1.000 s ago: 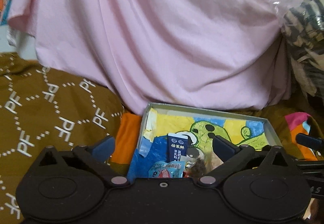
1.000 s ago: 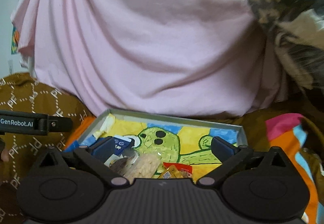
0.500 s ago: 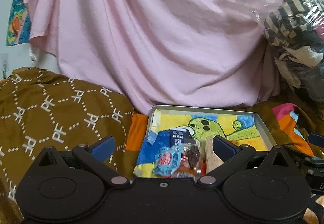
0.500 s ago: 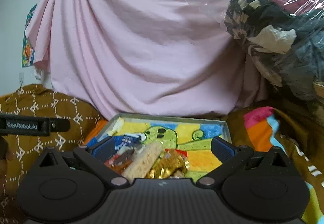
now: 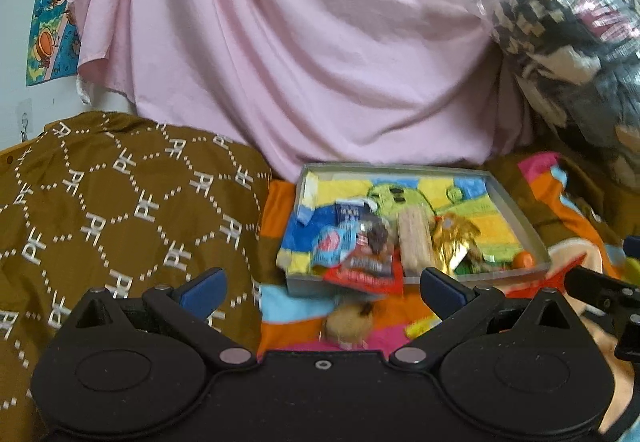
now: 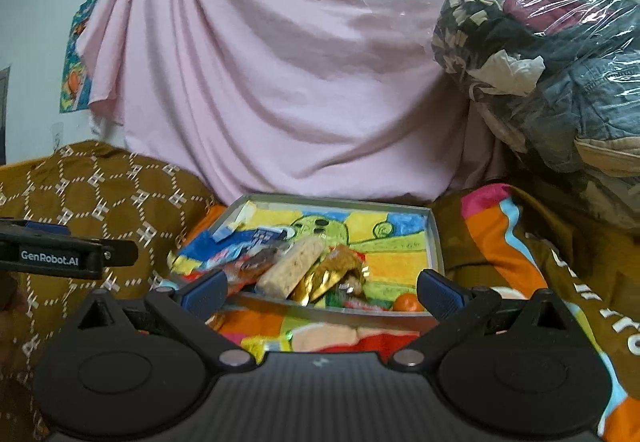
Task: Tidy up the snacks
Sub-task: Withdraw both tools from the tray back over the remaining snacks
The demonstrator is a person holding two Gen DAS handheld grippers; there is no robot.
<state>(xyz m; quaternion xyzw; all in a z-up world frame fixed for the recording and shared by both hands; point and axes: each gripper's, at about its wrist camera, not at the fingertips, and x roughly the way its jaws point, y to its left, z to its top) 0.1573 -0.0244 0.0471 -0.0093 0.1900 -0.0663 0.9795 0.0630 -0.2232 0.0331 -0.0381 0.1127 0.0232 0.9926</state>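
Observation:
A shallow grey box (image 5: pixel 532 238) with a cartoon-printed lining sits on the bed; it also shows in the right wrist view (image 6: pixel 436 238). In it lie a beige bar (image 5: pixel 414 242), a gold wrapper (image 5: pixel 456 238), a blue packet (image 5: pixel 332 242), a red packet (image 5: pixel 360 270) and a small orange fruit (image 5: pixel 524 260). A round brown snack (image 5: pixel 348 324) lies on the blanket in front of the box. My left gripper (image 5: pixel 322 288) is open and empty, short of the box. My right gripper (image 6: pixel 322 288) is open and empty at the box's near edge.
A brown patterned cover (image 5: pixel 100 210) lies to the left. A pink sheet (image 5: pixel 300 62) hangs behind. A plastic bag of clothes (image 6: pixel 560 62) is piled at the right. A colourful blanket (image 6: pixel 520 262) lies under and right of the box.
Both grippers have pulled back and up from the box, so the whole box and the blanket in front of it are in view. Both stay open.

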